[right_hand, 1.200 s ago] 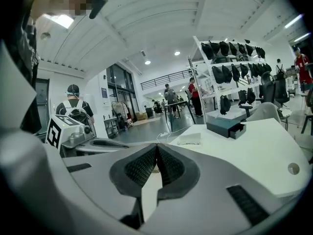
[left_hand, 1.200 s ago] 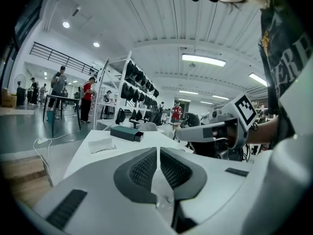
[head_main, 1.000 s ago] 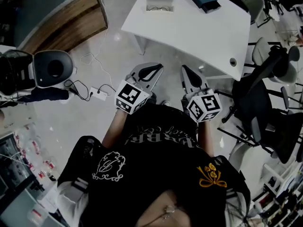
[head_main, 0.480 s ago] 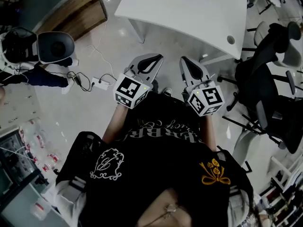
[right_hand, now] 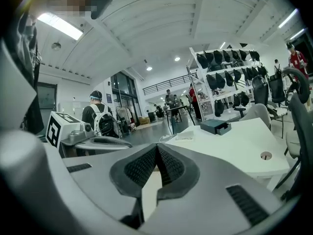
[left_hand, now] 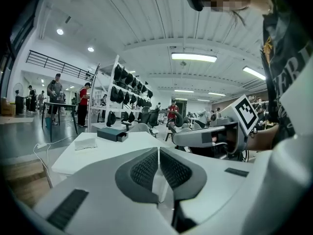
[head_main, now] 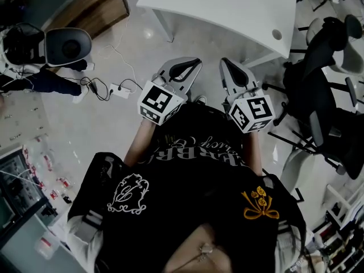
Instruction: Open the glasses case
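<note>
While both pairs of jaws rest pressed together with nothing between their ribbed pads, each camera tells a different part. From the head view, the left gripper [head_main: 190, 67] and the right gripper [head_main: 227, 67] are held side by side in front of the person's black top [head_main: 187, 209], pointing toward a white table [head_main: 227, 10] that stands well ahead of them across bare floor. That view cuts the tabletop off at its upper edge, so the glasses case does not show there; it does show a round hole [head_main: 277, 34] near the table's corner, beyond the right gripper's tips, and an office chair [head_main: 324, 112] off to that gripper's right.

Only the two gripper views bring the case in. Seen along the left gripper [left_hand: 159, 153], the glasses case [left_hand: 111, 134] lies on the tabletop far ahead and to the left of the closed tips, with a pale box [left_hand: 85, 141] beside it, further left. Seen along the right gripper [right_hand: 156, 150], the case [right_hand: 215, 126] sits ahead and to the right of the tips, the pale box [right_hand: 185, 135] on its near left. Each of these views also catches the other gripper alongside.

The case is a low, flat, dark teal-grey rectangular box, lying flat. One end seems to stand slightly proud, like a drawer, though at this range I cannot tell whether it is open.
</note>
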Tool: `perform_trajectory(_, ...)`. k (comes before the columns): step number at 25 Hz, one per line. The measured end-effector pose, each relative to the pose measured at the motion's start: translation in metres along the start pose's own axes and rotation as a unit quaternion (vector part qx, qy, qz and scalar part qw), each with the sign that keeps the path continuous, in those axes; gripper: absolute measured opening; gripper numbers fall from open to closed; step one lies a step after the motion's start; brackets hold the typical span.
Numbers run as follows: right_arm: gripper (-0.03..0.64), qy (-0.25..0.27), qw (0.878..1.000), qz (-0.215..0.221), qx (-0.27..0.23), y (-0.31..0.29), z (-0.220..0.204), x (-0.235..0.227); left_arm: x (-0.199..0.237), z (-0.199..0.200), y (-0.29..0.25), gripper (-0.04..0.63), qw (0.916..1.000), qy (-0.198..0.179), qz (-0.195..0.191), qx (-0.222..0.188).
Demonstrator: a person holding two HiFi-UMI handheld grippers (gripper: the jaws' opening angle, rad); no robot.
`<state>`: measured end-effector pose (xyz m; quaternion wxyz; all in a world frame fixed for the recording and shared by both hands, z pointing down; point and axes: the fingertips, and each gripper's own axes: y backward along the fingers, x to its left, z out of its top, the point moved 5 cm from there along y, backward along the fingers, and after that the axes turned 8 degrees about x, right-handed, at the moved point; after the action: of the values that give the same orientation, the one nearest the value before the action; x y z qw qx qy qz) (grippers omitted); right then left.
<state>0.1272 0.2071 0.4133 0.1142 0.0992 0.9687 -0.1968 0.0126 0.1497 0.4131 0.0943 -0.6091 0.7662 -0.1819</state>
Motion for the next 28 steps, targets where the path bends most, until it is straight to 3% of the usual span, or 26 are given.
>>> perform_trajectory(8, 0.014, 0.02, 1.0, 0.007, 0.008, 0.005, 0.005, 0.01, -0.007, 0.007, 0.007, 0.028, 1.0, -0.009, -0.002, -0.001)
perform_trajectory(28, 0.013, 0.012, 1.0, 0.006, 0.015, 0.012, 0.0, 0.013, -0.016, 0.002, 0.008, 0.028, 0.9998, -0.017, -0.009, 0.002)
